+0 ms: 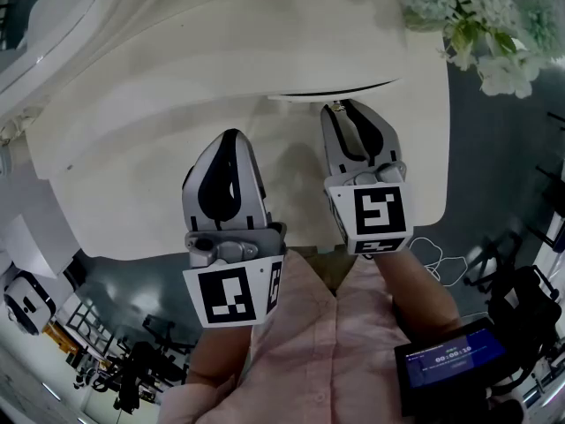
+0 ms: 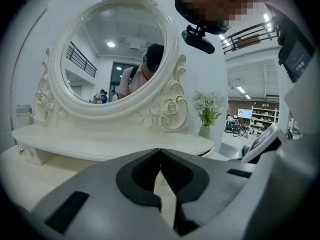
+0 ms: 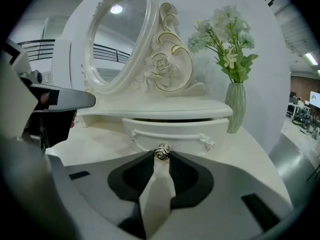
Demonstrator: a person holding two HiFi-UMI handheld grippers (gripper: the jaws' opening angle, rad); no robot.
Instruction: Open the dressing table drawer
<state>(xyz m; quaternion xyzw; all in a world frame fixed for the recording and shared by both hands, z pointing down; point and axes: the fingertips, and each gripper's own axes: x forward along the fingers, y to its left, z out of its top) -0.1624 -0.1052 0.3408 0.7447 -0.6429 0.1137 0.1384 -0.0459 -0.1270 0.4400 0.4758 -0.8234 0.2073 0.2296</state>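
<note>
The white dressing table (image 1: 124, 193) carries a raised shelf with a small curved drawer (image 3: 175, 129) beneath it. The drawer front stands a little out from under the shelf, with a dark gap along its top. In the right gripper view a silver rose-shaped knob (image 3: 161, 151) sits in the middle of the drawer front. My right gripper (image 3: 161, 156) is shut on this knob, pinching it at the fingertips. From the head view, that gripper (image 1: 338, 107) reaches up to the drawer edge (image 1: 353, 92). My left gripper (image 1: 231, 136) hovers over the tabletop to the left, shut and empty (image 2: 160, 150).
An oval mirror (image 2: 115, 49) in a carved white frame stands at the back of the table. A green vase of white flowers (image 3: 236, 106) stands on the table right of the drawer. The table's front edge lies just in front of the person's sleeves (image 1: 309, 343).
</note>
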